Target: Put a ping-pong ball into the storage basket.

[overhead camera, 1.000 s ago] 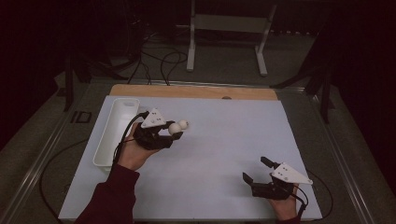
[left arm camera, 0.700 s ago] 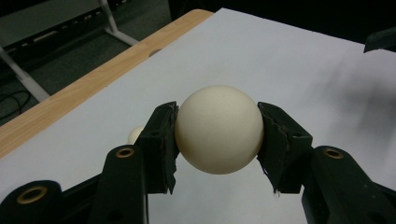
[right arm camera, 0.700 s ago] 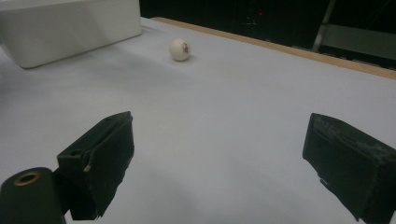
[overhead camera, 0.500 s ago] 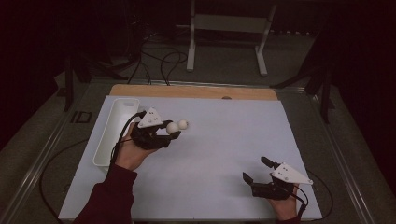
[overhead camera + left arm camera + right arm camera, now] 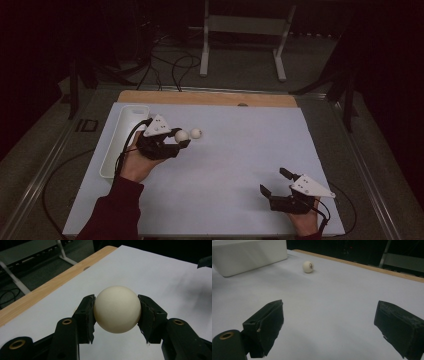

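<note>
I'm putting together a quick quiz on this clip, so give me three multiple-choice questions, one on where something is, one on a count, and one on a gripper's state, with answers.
1. Where does the white tray lie?
A. on the table's left side
B. at the right edge
C. on the floor

2. How many cream balls are on view?
A. one
B. two
C. four

3. How do the right gripper jaws stand?
A. shut on a ball
B. shut on nothing
C. open and holding nothing

Answers: 1 A, it lies by the left hand. 2 B, the held ball sits in the left gripper and the loose ball rests on the table beyond it. 3 C, its jaws stand wide apart.
</note>
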The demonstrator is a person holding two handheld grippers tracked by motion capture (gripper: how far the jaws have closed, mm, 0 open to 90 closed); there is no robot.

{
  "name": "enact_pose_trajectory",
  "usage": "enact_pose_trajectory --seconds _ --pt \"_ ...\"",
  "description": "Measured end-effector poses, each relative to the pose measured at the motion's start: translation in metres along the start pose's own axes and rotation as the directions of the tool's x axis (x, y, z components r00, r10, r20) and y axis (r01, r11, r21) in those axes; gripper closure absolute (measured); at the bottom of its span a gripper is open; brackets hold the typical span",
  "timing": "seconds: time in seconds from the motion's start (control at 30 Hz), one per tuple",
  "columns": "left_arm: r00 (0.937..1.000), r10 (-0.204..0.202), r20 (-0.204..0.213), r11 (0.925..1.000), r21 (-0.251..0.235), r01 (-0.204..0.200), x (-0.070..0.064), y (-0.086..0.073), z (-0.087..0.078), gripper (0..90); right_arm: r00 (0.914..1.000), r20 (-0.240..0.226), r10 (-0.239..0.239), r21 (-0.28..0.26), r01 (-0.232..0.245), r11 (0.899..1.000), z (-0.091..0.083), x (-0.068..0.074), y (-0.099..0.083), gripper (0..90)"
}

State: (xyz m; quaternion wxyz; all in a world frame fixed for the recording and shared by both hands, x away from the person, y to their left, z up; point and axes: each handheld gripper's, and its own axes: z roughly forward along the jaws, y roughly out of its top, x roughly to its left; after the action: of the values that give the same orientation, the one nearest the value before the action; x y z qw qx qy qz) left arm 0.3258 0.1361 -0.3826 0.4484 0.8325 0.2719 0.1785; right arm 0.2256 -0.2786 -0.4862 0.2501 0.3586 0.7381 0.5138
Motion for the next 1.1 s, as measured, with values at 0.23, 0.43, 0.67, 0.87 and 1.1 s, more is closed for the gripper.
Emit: enact_pose_trajectory --seconds 0.23,0.43,0.67,0.87,1.1 --pt "1.0000 -0.004 -0.007 1.0000 -0.002 0.003 0.002 -0.001 -0.004 51.2 1.0000 0.000 -0.001 0.000 0.001 1.000 0.000 0.000 0.000 8.6" --pt "1.0000 -0.002 -0.007 1.0000 -0.005 0.002 0.003 -0.002 -0.006 51.2 1.0000 0.000 -0.001 0.000 0.001 1.000 0.000 0.000 0.000 8.6" --pt "1.0000 -0.001 -0.005 1.0000 -0.006 0.001 0.004 -0.003 -0.008 51.2 1.0000 -0.001 -0.002 0.001 0.002 1.000 0.000 0.000 0.000 8.6" --pt "1.0000 -0.003 -0.009 1.0000 -0.004 0.003 0.005 -0.004 -0.010 51.2 1.0000 -0.001 -0.003 0.003 0.003 1.000 0.001 0.000 0.000 8.6" --pt "0.9999 -0.007 -0.015 1.0000 -0.006 0.007 0.007 -0.005 -0.012 51.2 1.0000 0.000 -0.001 0.004 0.001 1.000 0.001 0.000 0.000 8.6"
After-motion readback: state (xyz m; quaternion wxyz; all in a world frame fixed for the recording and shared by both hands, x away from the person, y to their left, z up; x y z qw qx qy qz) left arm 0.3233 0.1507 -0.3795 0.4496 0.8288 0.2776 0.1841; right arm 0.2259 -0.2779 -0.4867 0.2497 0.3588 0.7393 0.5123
